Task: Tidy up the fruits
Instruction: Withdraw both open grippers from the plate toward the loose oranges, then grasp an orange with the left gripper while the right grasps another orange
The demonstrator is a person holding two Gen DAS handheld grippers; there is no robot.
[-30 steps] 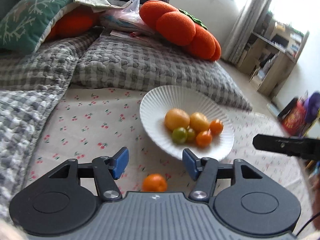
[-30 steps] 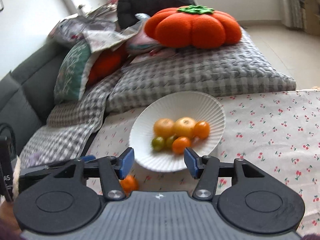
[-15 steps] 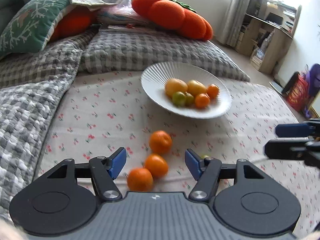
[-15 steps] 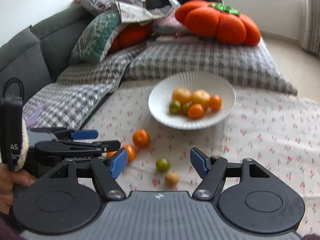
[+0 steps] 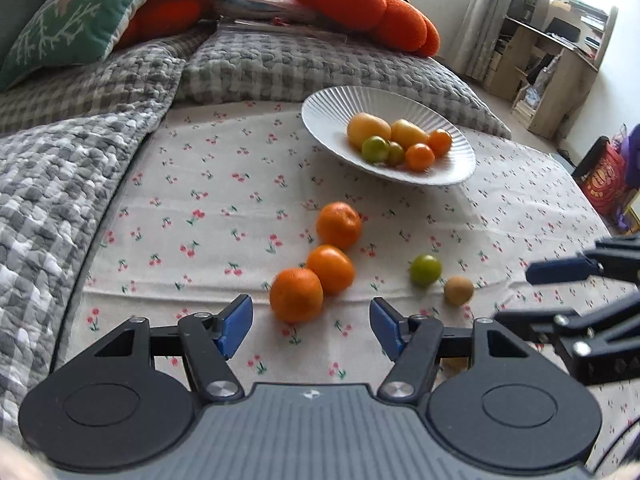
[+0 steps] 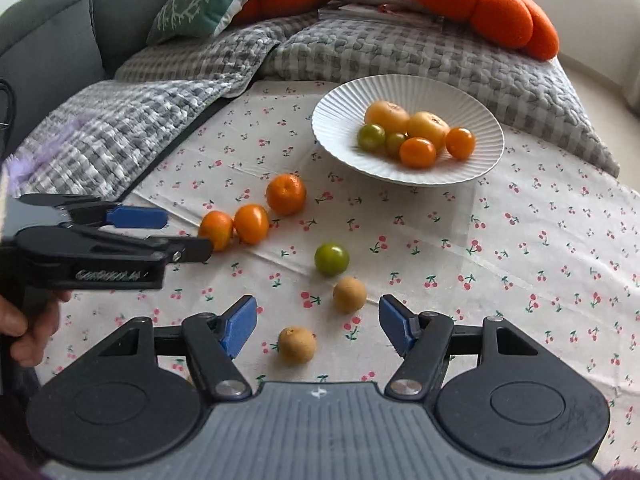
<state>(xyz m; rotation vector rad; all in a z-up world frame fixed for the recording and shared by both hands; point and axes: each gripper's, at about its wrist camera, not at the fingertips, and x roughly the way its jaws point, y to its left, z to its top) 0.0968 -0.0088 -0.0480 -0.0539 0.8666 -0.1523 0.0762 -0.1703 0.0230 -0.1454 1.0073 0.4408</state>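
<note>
now | three oranges (image 5: 330, 262) in a diagonal row toward plate (image 5: 328, 110) | left hand-held gripper (image 5: 311, 322) wide, empty | right hand-held gripper (image 6: 318, 322) closing, empty

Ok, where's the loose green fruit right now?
In the right wrist view the green fruit lies centre on the cherry-print cloth, just beyond a brown fruit and below the white plate.

Both grippers (image 5: 311, 328) (image 6: 318, 328) black w/ blue pads (image 6: 240, 326), silver screws, blurred, possibly white lettering.

Six fruits sit in the plate (image 6: 332, 136) near the cloth's (image 6: 520, 260) far edge, and six more (image 6: 331, 259) lie in front of it.
</note>
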